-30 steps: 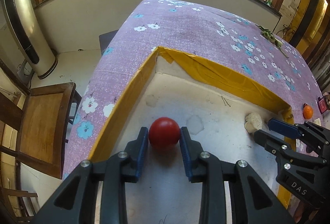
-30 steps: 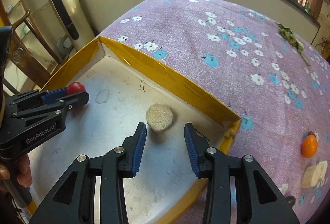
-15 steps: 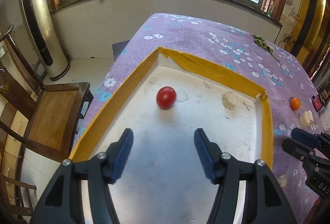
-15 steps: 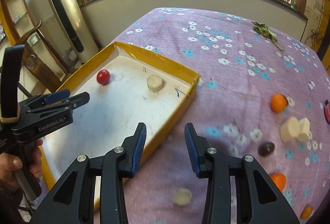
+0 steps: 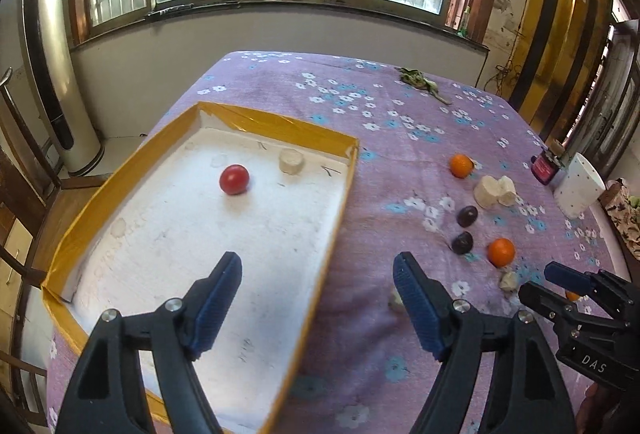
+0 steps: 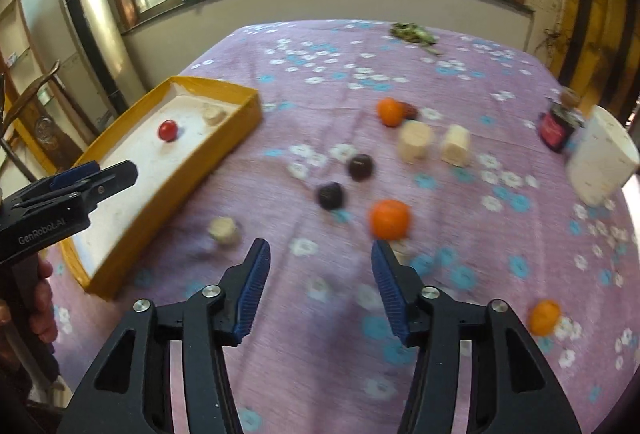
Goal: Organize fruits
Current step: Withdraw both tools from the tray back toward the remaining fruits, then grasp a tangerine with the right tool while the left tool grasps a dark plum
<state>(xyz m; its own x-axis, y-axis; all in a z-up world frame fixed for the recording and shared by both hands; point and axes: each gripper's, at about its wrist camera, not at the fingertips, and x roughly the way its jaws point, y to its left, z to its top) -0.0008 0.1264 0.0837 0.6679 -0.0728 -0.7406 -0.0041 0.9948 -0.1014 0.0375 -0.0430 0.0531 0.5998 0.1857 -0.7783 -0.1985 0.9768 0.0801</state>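
Left gripper and right gripper, jaws just widened, spread and empty above the table. Red fruit lay in the yellow-rimmed tray; 1 orange sat just beyond the right gripper.

A tomato lies in the tray at left; oranges and plums lie scattered on the tablecloth to its right

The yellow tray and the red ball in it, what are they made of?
The tray looks like white foam board, matte and stained, its walls wrapped in glossy yellow tape that creases at the corners. The red ball is smooth and shiny, perhaps a tomato or plastic fruit; I cannot tell which.
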